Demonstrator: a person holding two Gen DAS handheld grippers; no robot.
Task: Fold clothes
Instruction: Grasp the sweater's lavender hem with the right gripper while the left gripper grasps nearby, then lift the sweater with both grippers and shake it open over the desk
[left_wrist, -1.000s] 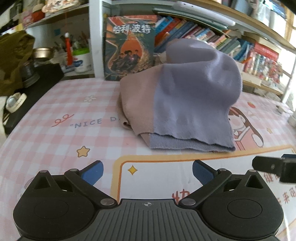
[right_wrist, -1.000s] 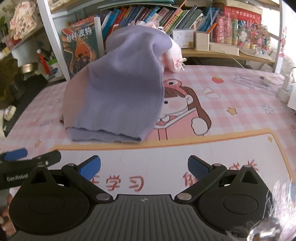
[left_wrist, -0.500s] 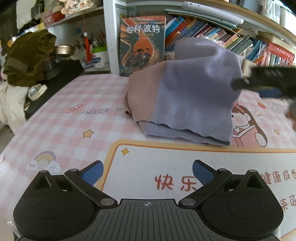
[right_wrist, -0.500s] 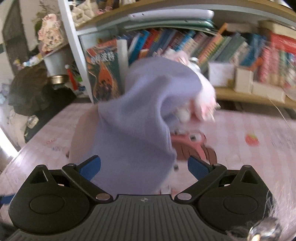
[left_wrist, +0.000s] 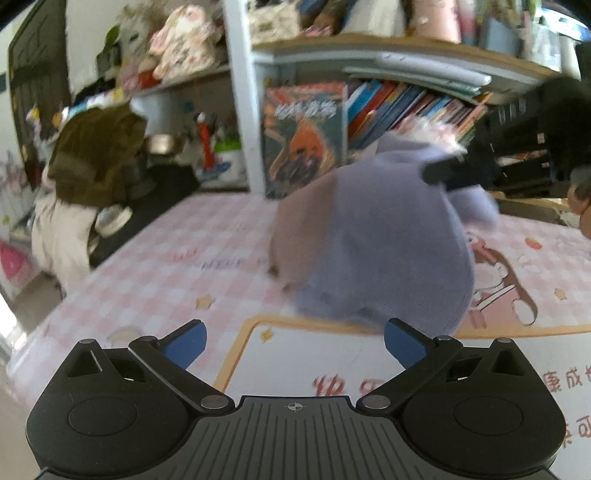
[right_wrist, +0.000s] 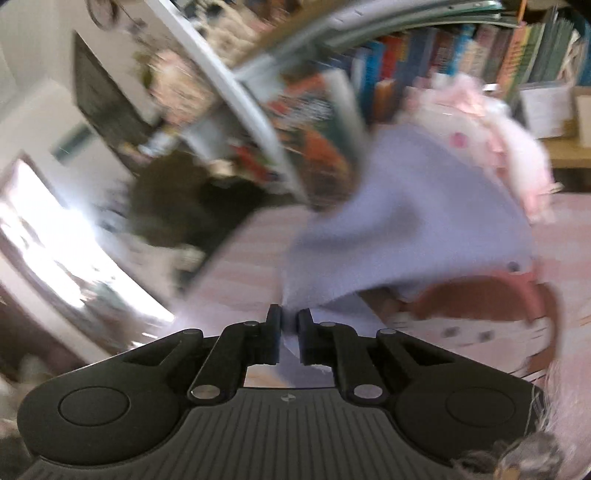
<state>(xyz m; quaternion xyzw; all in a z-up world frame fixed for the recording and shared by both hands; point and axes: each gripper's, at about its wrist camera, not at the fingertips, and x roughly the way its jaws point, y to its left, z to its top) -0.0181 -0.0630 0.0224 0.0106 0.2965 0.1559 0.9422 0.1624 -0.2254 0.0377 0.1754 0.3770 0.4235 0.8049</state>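
The right tool (right_wrist: 290, 325) pinches a lilac edge of the sweater (left_wrist: 388, 251) between nearly closed jaws, and the knit climbs away from it toward one o'clock. From the left tool (left_wrist: 293, 338) — jaws wide, holding nothing — the sweater sits at twelve to one o'clock, heaped on the counter (left_wrist: 192, 258), so the right is the nearer. Soft, fine-ribbed knit, half lilac and half dusty pink, slumps in a rounded mound with its hem at the near side; blur hides finer detail.
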